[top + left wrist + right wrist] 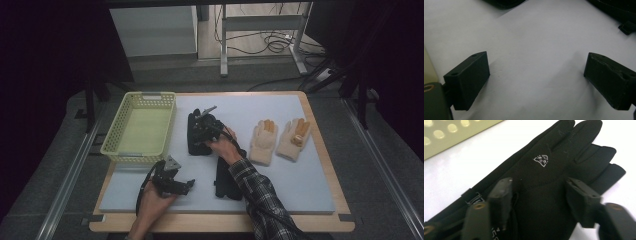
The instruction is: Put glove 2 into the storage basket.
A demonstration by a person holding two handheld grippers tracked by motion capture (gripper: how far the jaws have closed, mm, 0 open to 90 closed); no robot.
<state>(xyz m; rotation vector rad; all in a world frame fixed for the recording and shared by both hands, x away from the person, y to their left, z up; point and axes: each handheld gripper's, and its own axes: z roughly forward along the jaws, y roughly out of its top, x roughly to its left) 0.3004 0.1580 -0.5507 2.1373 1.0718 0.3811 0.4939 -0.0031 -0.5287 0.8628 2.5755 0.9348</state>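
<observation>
Black glove (pixel 544 182) lies flat on the tabletop (pixel 300 175), just right of the yellow basket (pixel 141 125) — white shield emblem on its back, lettering unreadable. Right tongs (pixel 539 202) open directly over it. Left tongs (pixel 536 75) open, empty — near the basket's front corner.

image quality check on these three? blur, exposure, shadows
High view: dark surround, mat evenly lit, sharp. Left gripper view: fingers crisp, soft shadows beneath, mat bright. Right gripper view: near fingers slightly blurred, black glove logo sharp, basket overexposed and soft.
</observation>
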